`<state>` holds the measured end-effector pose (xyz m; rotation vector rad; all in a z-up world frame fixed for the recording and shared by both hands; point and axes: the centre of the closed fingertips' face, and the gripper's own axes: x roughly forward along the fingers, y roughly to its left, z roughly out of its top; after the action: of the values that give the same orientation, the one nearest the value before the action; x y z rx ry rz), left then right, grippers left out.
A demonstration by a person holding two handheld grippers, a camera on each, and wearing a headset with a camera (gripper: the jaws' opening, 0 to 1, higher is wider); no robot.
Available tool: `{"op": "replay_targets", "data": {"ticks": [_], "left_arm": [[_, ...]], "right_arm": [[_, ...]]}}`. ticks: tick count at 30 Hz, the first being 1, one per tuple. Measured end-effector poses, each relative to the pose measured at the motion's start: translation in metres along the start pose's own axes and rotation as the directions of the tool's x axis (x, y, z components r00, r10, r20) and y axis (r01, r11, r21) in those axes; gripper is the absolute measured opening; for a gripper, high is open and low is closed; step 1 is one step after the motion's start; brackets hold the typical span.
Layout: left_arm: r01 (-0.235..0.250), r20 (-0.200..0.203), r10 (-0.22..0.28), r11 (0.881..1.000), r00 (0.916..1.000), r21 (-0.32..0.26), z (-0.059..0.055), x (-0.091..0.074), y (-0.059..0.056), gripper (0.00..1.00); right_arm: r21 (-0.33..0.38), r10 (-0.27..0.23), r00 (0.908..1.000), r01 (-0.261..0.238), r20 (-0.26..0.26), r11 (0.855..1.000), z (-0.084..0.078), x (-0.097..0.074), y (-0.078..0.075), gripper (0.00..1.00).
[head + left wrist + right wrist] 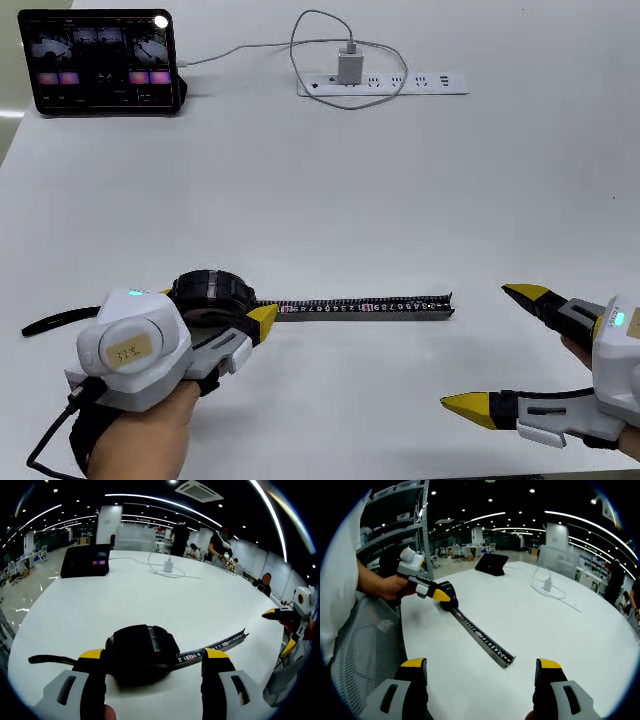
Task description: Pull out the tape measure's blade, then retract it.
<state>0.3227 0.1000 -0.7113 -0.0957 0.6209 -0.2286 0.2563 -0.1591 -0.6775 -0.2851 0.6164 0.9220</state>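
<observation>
A black tape measure (212,288) lies on the white table (330,200) at the lower left. My left gripper (215,310) is shut on its case (142,650), one jaw on either side. The blade (365,306) runs out flat to the right on the table and ends at its hook (450,303). My right gripper (495,348) stands open beyond the hook, to the right and slightly nearer, holding nothing. In the right gripper view the blade (480,637) stretches away towards the case (448,599), and its end (506,659) lies ahead of the open jaws.
A tablet (100,60) stands at the far left. A power strip (385,83) with a charger and looped cable lies at the far middle. The tape's black wrist strap (55,320) trails left. A mesh chair (365,645) is by the table edge.
</observation>
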Motion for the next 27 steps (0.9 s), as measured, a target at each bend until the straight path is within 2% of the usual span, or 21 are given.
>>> {"op": "replay_targets", "data": {"ticks": [3, 6, 9, 18, 19, 27], "left_arm": [[-0.045, -0.007, 0.045, 0.999, 0.999, 0.011, -0.001, 0.001, 0.007, 0.66], [-0.056, -0.008, 0.056, 0.998, 0.9984, -0.01, 0.0, 0.001, 0.008, 0.64], [-0.069, -0.014, 0.069, 0.998, 0.9975, -0.001, -0.001, 0.002, 0.01, 0.62], [-0.081, -0.022, 0.08, 0.995, 0.9965, -0.058, -0.001, 0.006, 0.015, 0.59], [-0.077, -0.017, 0.076, 0.994, 0.9969, -0.081, -0.001, 0.006, 0.015, 0.59], [-0.077, -0.025, 0.075, 0.994, 0.9969, -0.079, -0.002, 0.008, 0.015, 0.59]], "right_arm": [[-0.001, -0.001, 1.0, 0.001, 0.0, 1.0, 0.0, 0.0, -0.001, 0.88], [-0.005, 0.001, 1.0, -0.001, -0.005, 1.0, -0.001, 0.001, 0.0, 0.87], [-0.004, 0.003, 1.0, -0.003, -0.006, 1.0, -0.001, 0.001, 0.0, 0.87], [-0.013, 0.006, 0.9999, -0.006, -0.014, 1.0, -0.003, 0.003, 0.0, 0.85], [-0.018, 0.007, 0.9998, -0.007, -0.019, 1.0, -0.003, 0.004, 0.001, 0.85], [-0.031, 0.007, 0.9996, -0.008, -0.029, 0.999, -0.005, 0.005, 0.0, 0.81]]}}
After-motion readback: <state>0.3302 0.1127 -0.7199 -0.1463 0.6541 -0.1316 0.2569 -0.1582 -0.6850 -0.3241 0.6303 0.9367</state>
